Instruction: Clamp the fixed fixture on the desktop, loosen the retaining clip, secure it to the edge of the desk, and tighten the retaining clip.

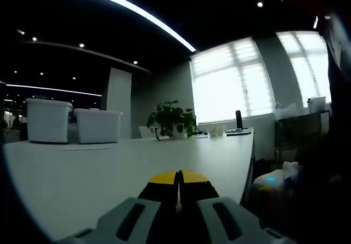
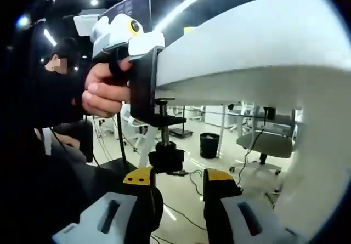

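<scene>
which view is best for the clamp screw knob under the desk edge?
The right gripper view. The black knob hangs on its screw below the black clamp on the desk edge, between the open right gripper tips. The left gripper view looks across the desktop, giving nothing of the knob.

Two white bins (image 1: pixel 48 120), one potted plant (image 1: pixel 173 119)

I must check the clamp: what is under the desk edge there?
Under the desk edge, the black clamp has its screw and knob hanging. Its top part is covered by a hand.
</scene>
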